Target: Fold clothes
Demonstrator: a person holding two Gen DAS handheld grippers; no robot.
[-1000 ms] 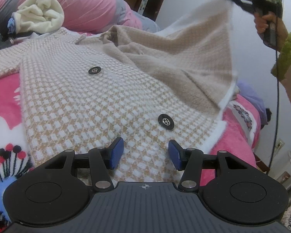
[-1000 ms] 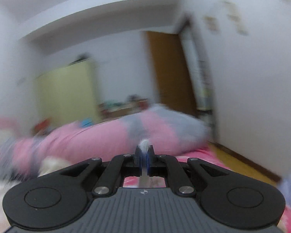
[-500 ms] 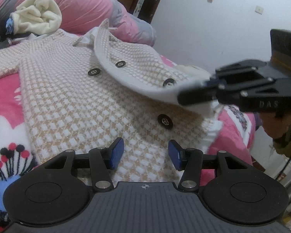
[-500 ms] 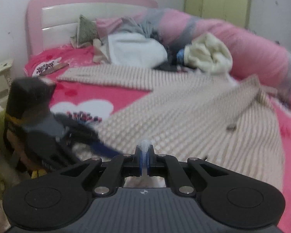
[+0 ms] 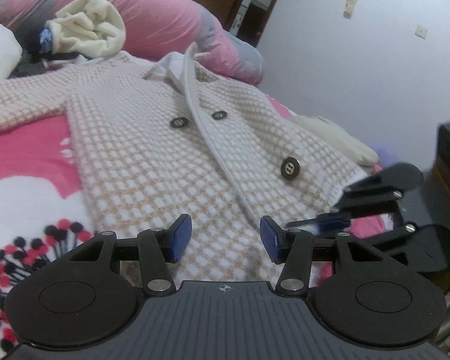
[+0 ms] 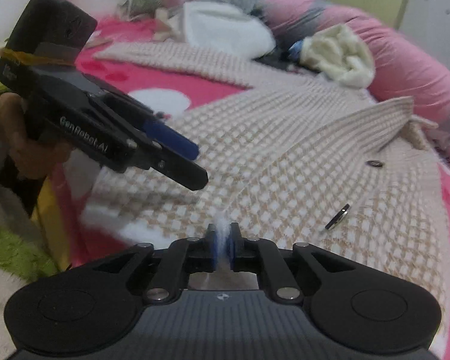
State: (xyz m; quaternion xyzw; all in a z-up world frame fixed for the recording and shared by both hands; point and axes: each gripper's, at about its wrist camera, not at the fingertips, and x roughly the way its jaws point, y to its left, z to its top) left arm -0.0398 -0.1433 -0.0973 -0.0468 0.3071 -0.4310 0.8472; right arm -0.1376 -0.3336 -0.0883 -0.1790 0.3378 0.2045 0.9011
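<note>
Coat (image 5: 153, 162): beige-and-white checked knit, spread flat on the pink bed (image 5: 24, 156), front flap laid over, dark buttons (image 5: 290, 168) showing.
Left hand-held gripper (image 5: 225, 237): jaws apart, nothing between them, poised above the coat's lower hem.
Right hand-held gripper (image 6: 222, 247): low at the coat's white edge (image 6: 222, 228); jaws just been opening, narrow gap, fuzzy white trim between the pads.
Behind coat: cream garment (image 5: 90, 30) and pink bolster (image 5: 153, 21).
Sleeve (image 6: 171, 57): stretched out sideways across the bed.
</note>
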